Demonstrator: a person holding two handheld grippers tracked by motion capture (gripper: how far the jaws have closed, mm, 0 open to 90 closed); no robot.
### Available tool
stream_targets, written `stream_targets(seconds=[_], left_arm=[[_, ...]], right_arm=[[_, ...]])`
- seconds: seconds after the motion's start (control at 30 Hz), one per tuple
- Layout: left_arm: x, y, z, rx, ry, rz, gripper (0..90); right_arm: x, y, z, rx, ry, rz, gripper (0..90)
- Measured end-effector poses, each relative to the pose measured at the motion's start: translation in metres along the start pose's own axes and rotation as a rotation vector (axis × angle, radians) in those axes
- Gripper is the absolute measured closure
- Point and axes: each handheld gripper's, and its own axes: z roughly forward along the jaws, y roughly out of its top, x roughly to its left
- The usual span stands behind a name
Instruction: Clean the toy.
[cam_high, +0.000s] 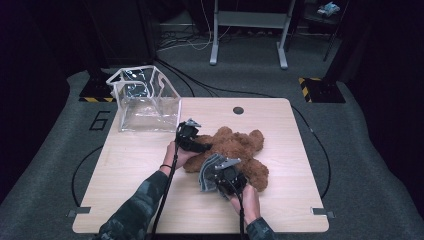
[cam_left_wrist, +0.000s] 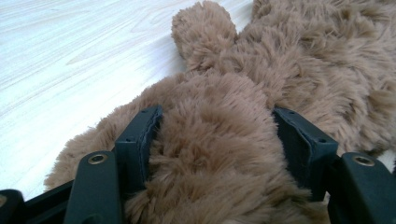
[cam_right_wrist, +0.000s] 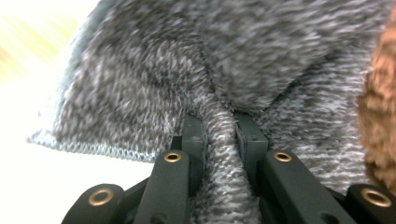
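Observation:
A brown plush teddy bear (cam_high: 240, 150) lies on the wooden table (cam_high: 130, 165), near its middle. My left gripper (cam_high: 192, 142) is at the bear's left side. In the left gripper view its jaws are pressed into the sides of a thick furry limb (cam_left_wrist: 215, 154). A grey knitted cloth (cam_high: 207, 172) lies against the bear's lower left. My right gripper (cam_high: 227, 181) is shut on a bunched fold of that cloth (cam_right_wrist: 219, 135), with brown fur (cam_right_wrist: 380, 116) showing at the right edge of the right gripper view.
A clear plastic box (cam_high: 145, 100) with a white frame stands open at the table's back left corner. A dark round hole (cam_high: 238, 110) sits near the back edge. Bare tabletop lies to the left and front.

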Motion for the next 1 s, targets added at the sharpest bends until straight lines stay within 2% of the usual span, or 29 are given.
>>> stream_targets(seconds=[0.03, 0.07, 0.13, 0.17, 0.2, 0.33, 0.43, 0.53, 0.7, 0.77, 0.93, 1.0], left_arm=[[0.0, 0.0, 0.0, 0.002, 0.001, -0.004, 36.4], [0.0, 0.0, 0.0, 0.001, 0.0, -0.006, 36.4], [0.0, 0.001, 0.0, 0.002, 0.0, -0.006, 36.4], [0.0, 0.001, 0.0, 0.002, 0.001, -0.006, 36.4], [0.0, 0.001, 0.0, 0.003, 0.0, -0.006, 36.4], [0.0, 0.001, 0.0, 0.005, 0.0, -0.006, 36.4], [0.001, 0.003, 0.0, 0.02, -0.001, -0.006, 36.4], [0.0, 0.003, 0.001, 0.02, 0.003, -0.007, 36.4], [0.0, 0.003, 0.0, 0.018, 0.004, -0.006, 36.4], [0.0, 0.003, 0.0, 0.017, 0.002, -0.005, 36.4], [0.0, 0.002, 0.0, 0.004, -0.002, -0.009, 36.4], [0.0, 0.001, 0.0, 0.003, -0.001, -0.009, 36.4]], right_arm=[[0.0, 0.003, -0.004, -0.021, 0.018, 0.019, 77.3], [0.0, 0.007, -0.006, -0.038, 0.032, 0.018, 77.2], [0.002, 0.016, -0.007, -0.065, 0.028, -0.018, 76.9], [0.004, 0.023, -0.006, -0.066, 0.027, -0.018, 76.9], [0.004, 0.028, -0.002, -0.069, 0.018, -0.042, 76.9], [0.006, 0.04, 0.017, -0.078, 0.023, -0.032, 77.0], [0.01, 0.042, 0.03, -0.078, 0.034, -0.042, 77.3], [0.016, 0.042, 0.037, -0.049, 0.056, -0.046, 77.4], [0.026, 0.037, 0.054, 0.043, 0.118, -0.073, 77.3], [0.025, 0.035, 0.051, 0.038, 0.124, -0.068, 77.2], [0.014, 0.031, 0.016, -0.023, 0.117, -0.038, 77.2], [0.006, 0.03, 0.002, -0.042, 0.091, -0.025, 77.1]])
